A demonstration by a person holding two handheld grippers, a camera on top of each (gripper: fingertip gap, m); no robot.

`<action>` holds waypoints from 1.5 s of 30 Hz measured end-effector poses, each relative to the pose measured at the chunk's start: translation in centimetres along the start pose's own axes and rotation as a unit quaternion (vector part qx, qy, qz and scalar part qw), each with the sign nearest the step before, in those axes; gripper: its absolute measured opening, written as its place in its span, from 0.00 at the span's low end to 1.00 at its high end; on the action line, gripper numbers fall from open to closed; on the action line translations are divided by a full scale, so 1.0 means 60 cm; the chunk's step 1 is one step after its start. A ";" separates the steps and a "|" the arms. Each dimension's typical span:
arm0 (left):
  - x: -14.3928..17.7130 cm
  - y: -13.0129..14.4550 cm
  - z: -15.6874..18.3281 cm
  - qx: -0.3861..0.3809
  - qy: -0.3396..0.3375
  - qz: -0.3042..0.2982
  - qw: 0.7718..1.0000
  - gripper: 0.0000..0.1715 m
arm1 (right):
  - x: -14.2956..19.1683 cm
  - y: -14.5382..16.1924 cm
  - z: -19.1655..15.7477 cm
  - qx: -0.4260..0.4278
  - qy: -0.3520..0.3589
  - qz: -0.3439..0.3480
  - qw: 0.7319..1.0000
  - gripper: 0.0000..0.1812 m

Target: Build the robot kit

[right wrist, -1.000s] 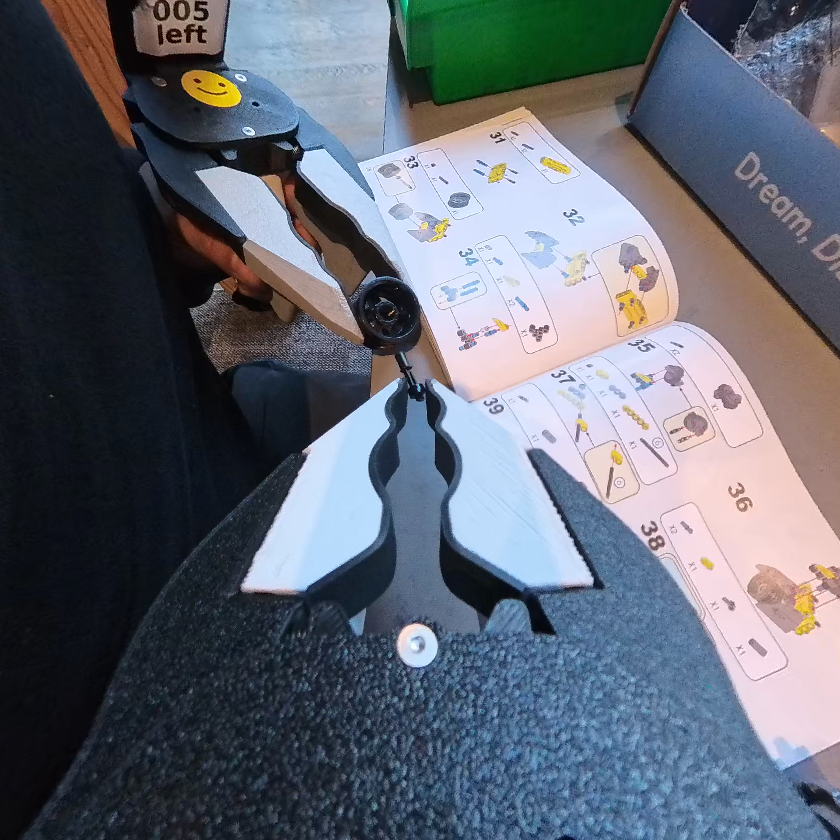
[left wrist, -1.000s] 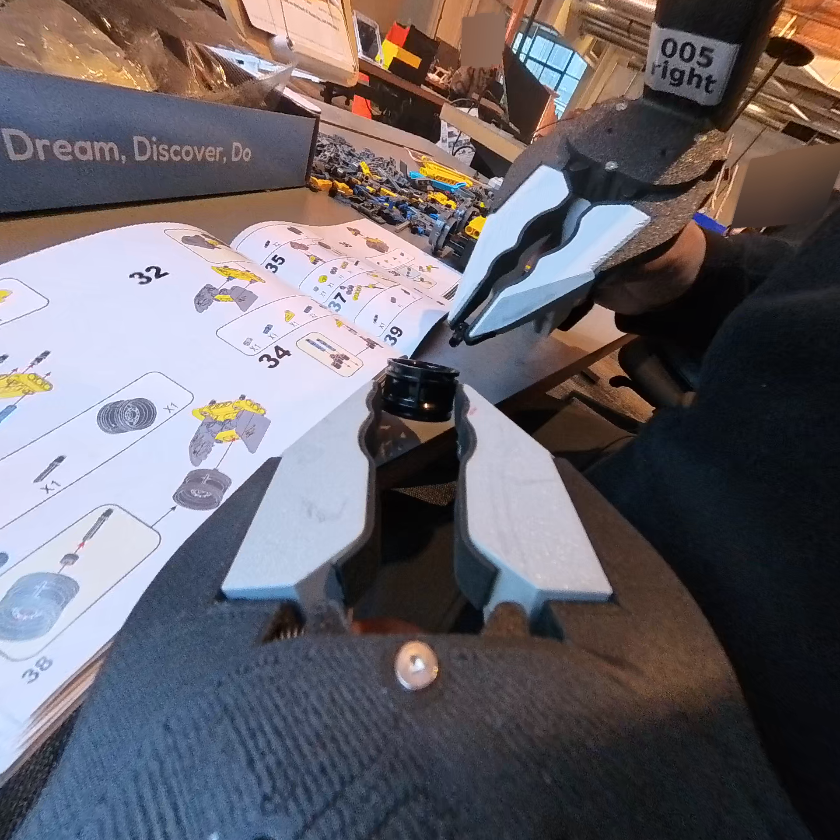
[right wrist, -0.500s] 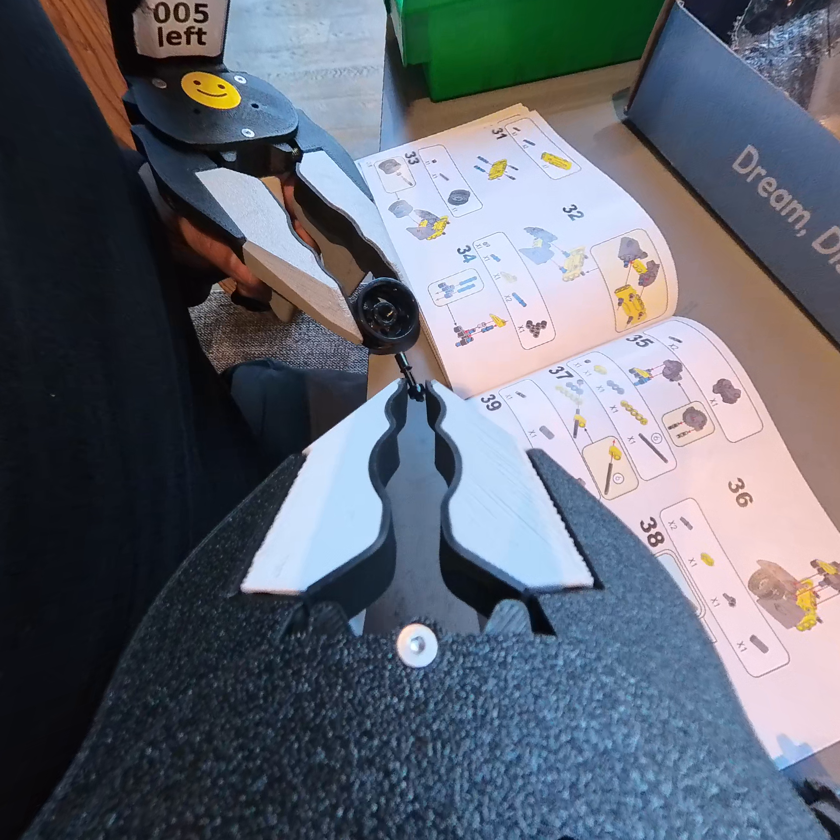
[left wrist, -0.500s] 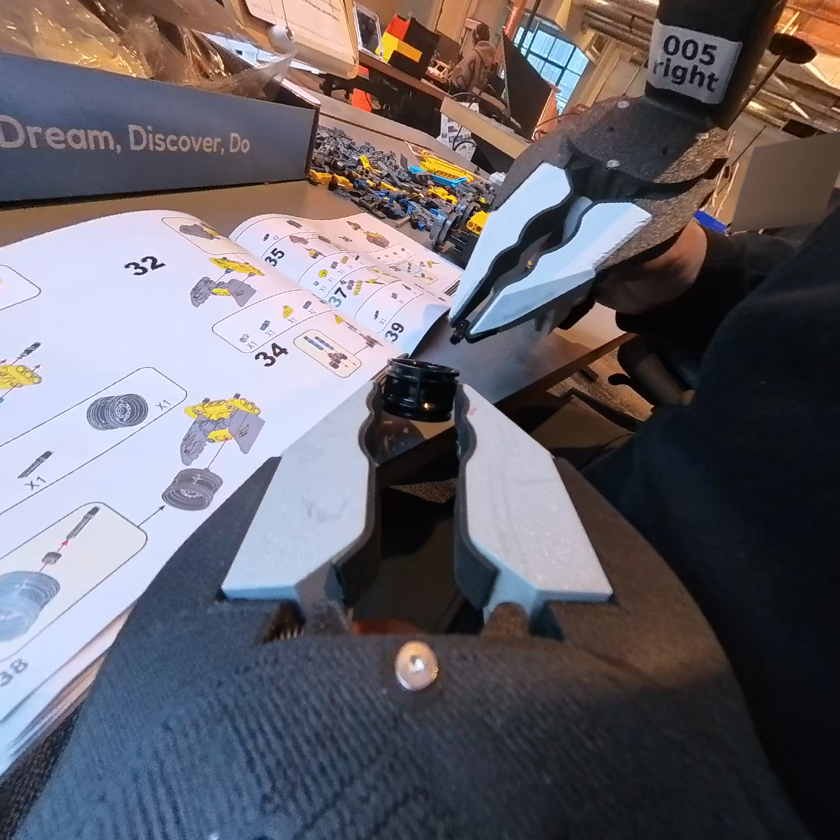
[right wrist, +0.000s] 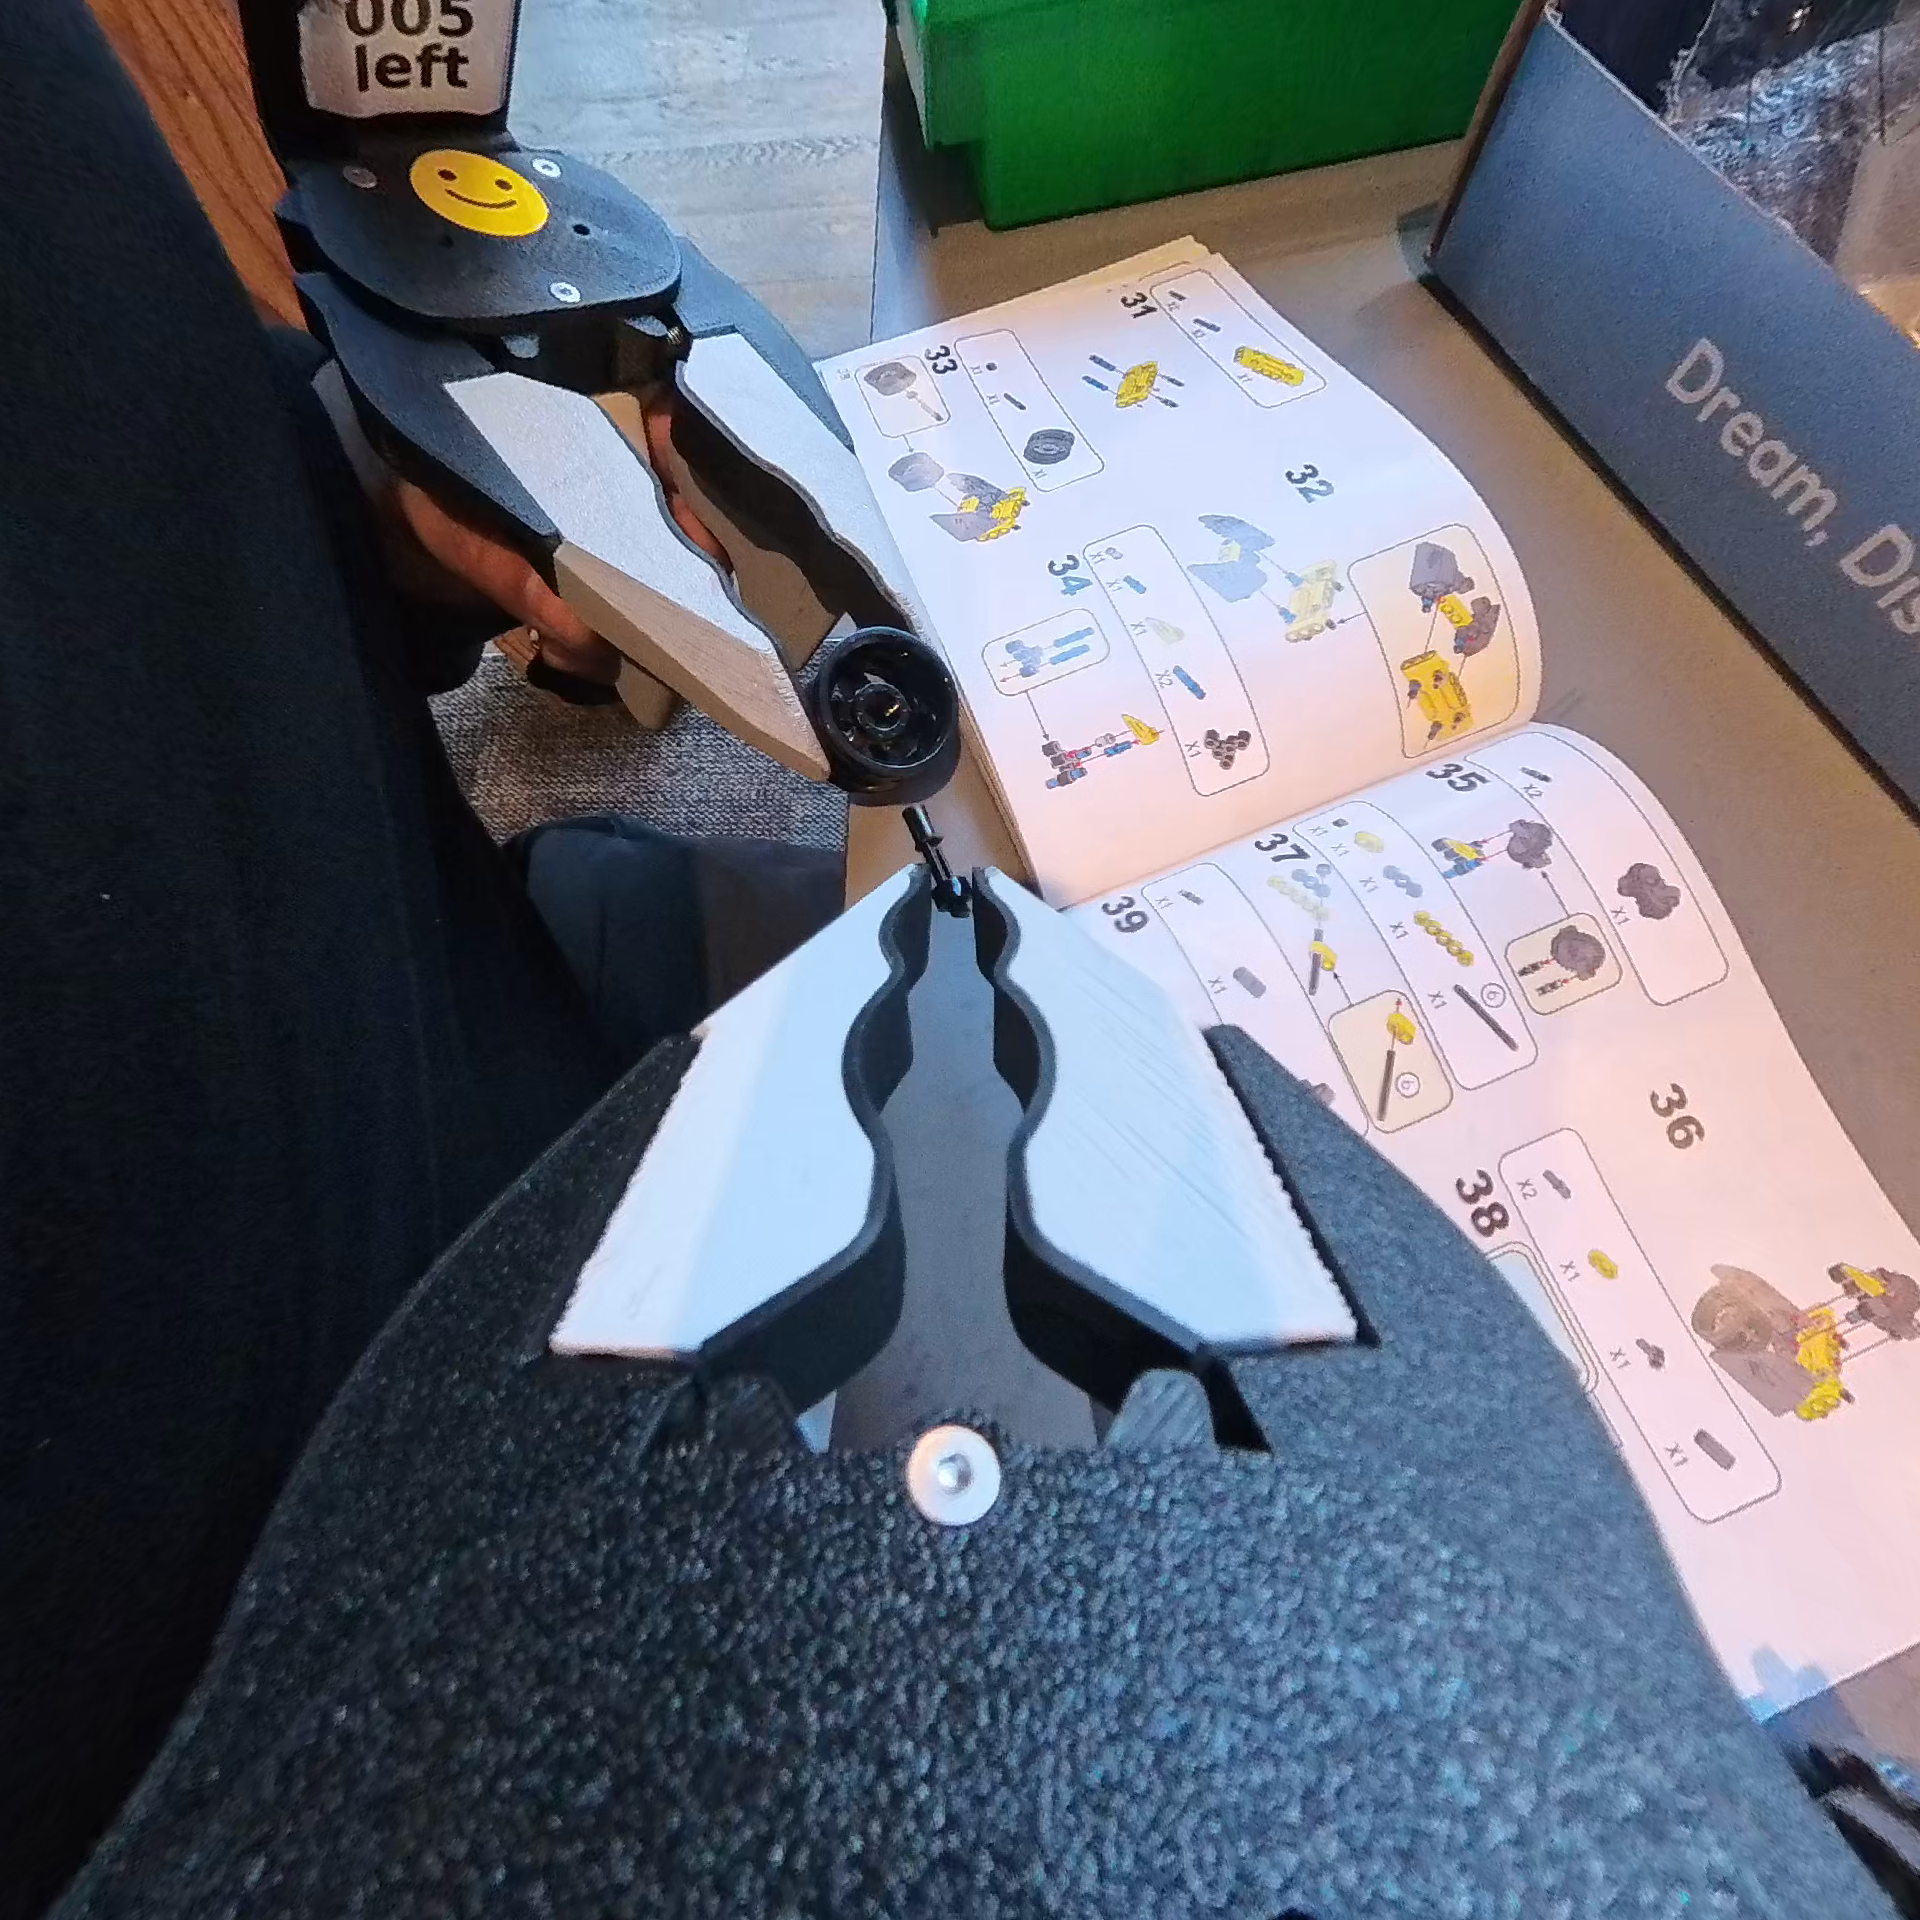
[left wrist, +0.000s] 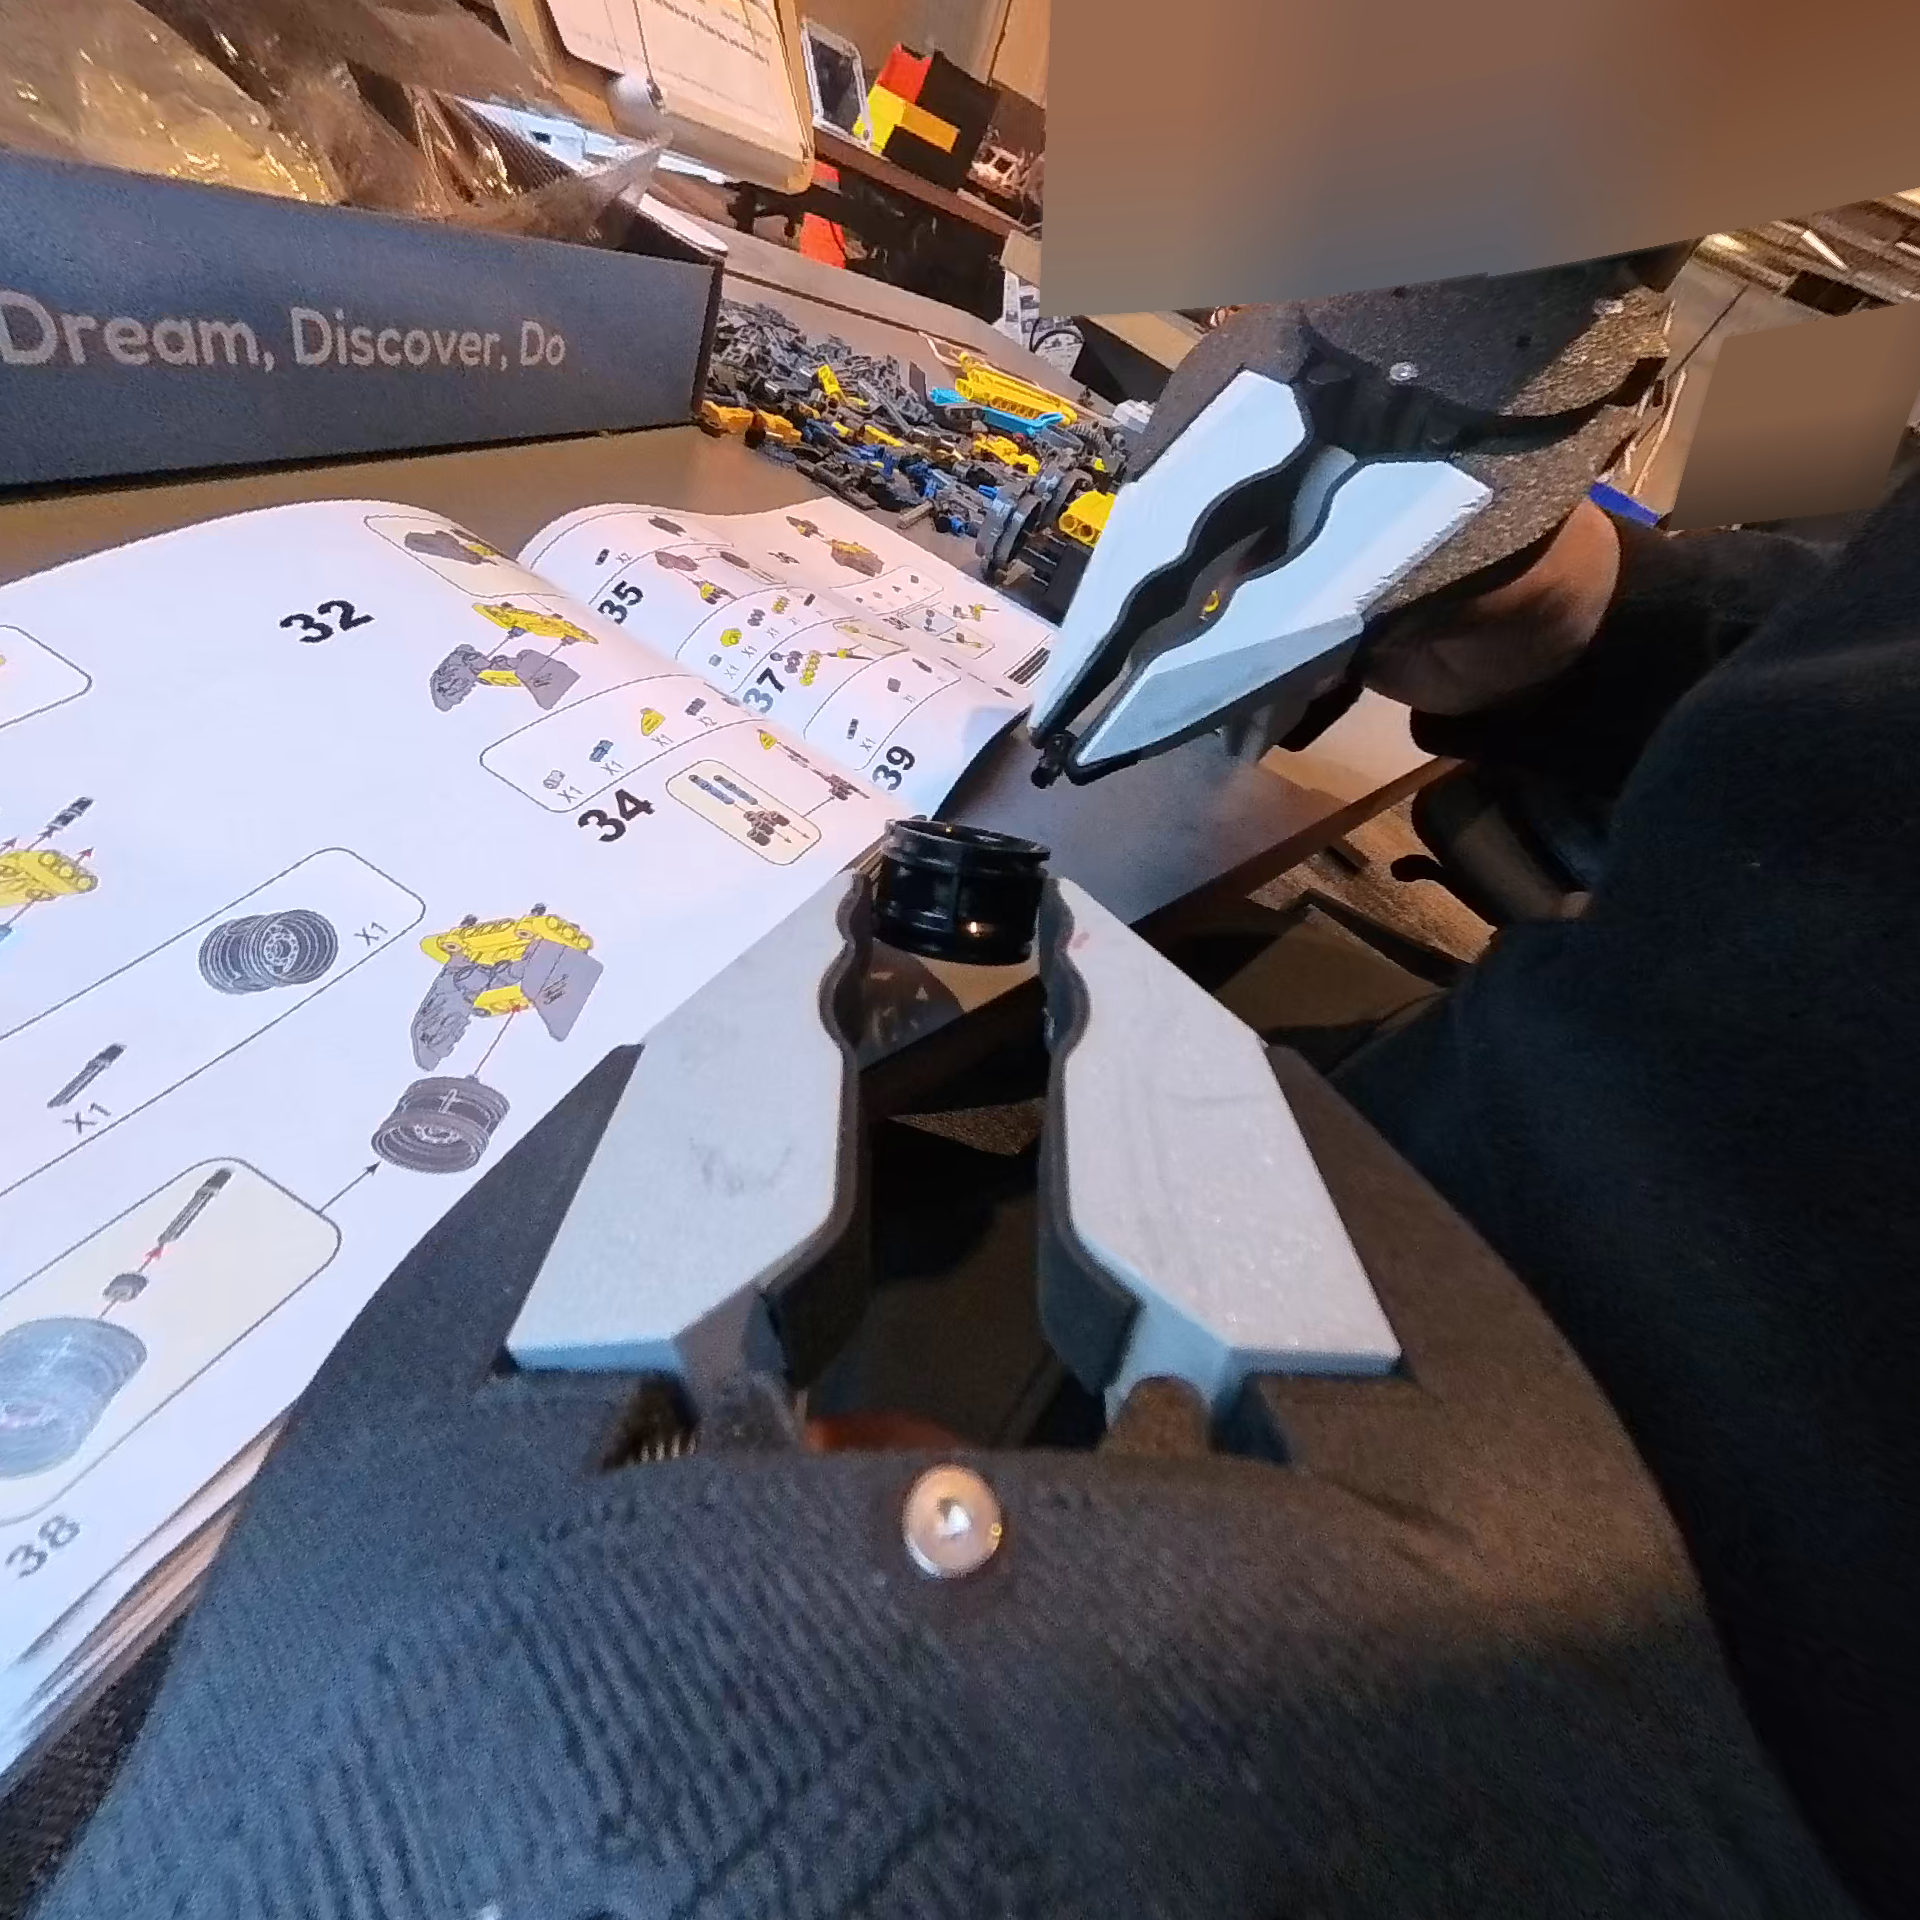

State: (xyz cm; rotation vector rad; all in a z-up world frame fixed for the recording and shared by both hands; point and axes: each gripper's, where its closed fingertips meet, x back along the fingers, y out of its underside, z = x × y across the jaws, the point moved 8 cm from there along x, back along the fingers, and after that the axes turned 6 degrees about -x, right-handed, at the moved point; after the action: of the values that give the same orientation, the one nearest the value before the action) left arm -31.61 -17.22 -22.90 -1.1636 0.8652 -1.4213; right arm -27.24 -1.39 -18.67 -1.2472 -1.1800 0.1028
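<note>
Wheel rim (left wrist: 961, 902): glossy black plastic, between left jaws. Pin (right wrist: 938, 868): black plastic, at right jaws' tips. Booklet (right wrist: 1351, 790): smooth white paper, beside jaws. Table (right wrist: 1621, 665): matt grey. Gripper bodies: rough, grainy black.

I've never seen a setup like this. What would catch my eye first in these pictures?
Probably the two tongs nearly meeting off the table's edge: the left tongs grip a small black wheel hub, and the right tongs pinch a thin black pin aimed at it. Beside them an open instruction booklet lies on the grey table, near a pile of building pieces.
</note>
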 end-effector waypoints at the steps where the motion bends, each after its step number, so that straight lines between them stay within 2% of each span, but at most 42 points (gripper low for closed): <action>1: 0.000 0.000 0.000 0.000 0.000 0.000 1.000 0.18 | 0.000 0.000 -0.001 0.001 0.001 -0.001 1.000 0.04; 28: -0.014 0.003 0.012 -0.012 0.001 -0.011 1.000 0.18 | 0.034 0.034 -0.009 -0.020 0.019 0.029 0.999 0.04; 35: -0.010 0.000 0.014 -0.018 0.001 -0.007 1.000 0.18 | 0.038 0.027 -0.012 -0.018 0.028 0.034 0.999 0.04; 45: -0.004 -0.019 0.027 -0.037 0.008 0.036 0.999 0.18 | 0.081 0.029 -0.041 -0.007 0.059 0.068 0.996 0.04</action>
State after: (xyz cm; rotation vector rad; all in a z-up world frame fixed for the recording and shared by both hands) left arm -30.35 -16.67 -21.42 -1.1655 0.9686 -1.3514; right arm -22.32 0.72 -16.60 -1.3281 -0.9957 0.1190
